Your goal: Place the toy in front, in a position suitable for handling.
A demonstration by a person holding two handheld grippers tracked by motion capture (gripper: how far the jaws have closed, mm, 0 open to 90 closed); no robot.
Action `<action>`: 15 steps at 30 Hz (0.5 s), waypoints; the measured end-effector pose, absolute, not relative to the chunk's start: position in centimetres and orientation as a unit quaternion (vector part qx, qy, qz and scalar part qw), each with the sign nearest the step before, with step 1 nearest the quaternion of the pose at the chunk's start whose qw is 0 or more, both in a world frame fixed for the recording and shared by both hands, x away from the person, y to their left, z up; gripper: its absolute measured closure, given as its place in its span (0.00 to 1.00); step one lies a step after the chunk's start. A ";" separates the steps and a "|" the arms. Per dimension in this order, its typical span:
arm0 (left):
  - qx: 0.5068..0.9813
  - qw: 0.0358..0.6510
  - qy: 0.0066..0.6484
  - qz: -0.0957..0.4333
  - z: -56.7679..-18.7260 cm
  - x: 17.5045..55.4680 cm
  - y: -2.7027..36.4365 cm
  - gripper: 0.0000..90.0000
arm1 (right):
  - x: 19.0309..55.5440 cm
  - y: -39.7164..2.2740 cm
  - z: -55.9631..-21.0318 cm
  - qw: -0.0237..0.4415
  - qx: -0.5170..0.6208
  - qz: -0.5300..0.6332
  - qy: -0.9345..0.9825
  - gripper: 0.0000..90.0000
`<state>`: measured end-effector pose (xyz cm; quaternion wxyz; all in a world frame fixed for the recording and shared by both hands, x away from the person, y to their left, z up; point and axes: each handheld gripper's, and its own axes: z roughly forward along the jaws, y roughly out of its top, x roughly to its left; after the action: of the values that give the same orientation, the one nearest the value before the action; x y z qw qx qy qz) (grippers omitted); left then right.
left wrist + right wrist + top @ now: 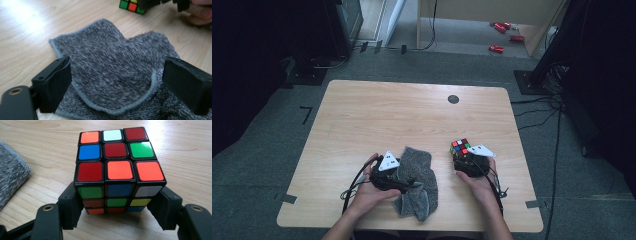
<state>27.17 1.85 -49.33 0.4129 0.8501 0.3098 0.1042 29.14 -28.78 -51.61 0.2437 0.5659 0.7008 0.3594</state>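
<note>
At the lower right of the wooden table (362,115) in the high view, I bring my right gripper (117,213) around a scrambled puzzle cube (117,167), which rests on the wood just right of a crumpled grey towel (414,182). In the right gripper view the jaws flank the cube's lower two rows at the bottom centre of the frame and look to be touching its sides, though I cannot tell whether they are pressing yet. My left gripper (117,85) hangs over the towel at the lower middle of the high view; in the left gripper view its jaws stand wide apart at the frame's left and right edges, with a folded flap of cloth between them and nothing grasped. To seat the grip well, I judge the jaws should meet the cube's flat faces squarely and low, so it does not twist or pop out. The smooth plastic may slip, so I would squeeze gently before lifting. The left jaws should pinch the raised fold, not the flat cloth.
</note>
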 end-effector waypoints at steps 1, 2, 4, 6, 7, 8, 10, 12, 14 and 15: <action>0.858 0.391 0.309 0.121 -49.5 27.1 1.5 0.18 | 29.1 -28.9 -51.6 0.240 0.564 0.362 0.703 0.37; 0.858 0.391 0.309 0.121 -49.5 27.1 1.5 0.18 | 29.1 -28.9 -51.6 0.240 0.564 0.362 0.703 0.37; 0.862 0.388 0.305 0.117 -49.7 27.1 1.5 0.20 | 29.0 -29.0 -51.5 0.241 0.559 0.364 0.705 0.38; 0.865 0.388 0.297 0.115 -49.9 26.9 1.4 0.27 | 28.8 -29.1 -51.5 0.243 0.555 0.363 0.708 0.38; 0.867 0.385 0.293 0.117 -50.0 26.9 1.3 0.29 | 28.7 -29.1 -51.5 0.244 0.553 0.365 0.708 0.38; 0.869 0.381 0.292 0.117 -50.2 26.8 1.1 0.31 | 28.6 -29.1 -51.6 0.244 0.550 0.365 0.710 0.38; 0.875 0.368 0.290 0.121 -50.5 26.8 0.8 0.36 | 28.4 -29.0 -51.6 0.243 0.545 0.367 0.713 0.38; 0.879 0.355 0.289 0.132 -50.8 26.8 0.6 0.41 | 28.1 -28.8 -51.5 0.241 0.538 0.370 0.719 0.38; 0.880 0.352 0.290 0.131 -51.0 26.9 0.7 0.46 | 27.8 -28.7 -51.5 0.238 0.532 0.373 0.722 0.38; 0.880 0.353 0.291 0.129 -51.0 27.0 0.8 0.48 | 27.6 -28.6 -51.5 0.237 0.528 0.374 0.725 0.38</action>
<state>27.00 0.83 -50.98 0.3532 0.8796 0.2913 0.1290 27.64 -28.65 -51.46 0.2371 0.5279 0.7248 0.3739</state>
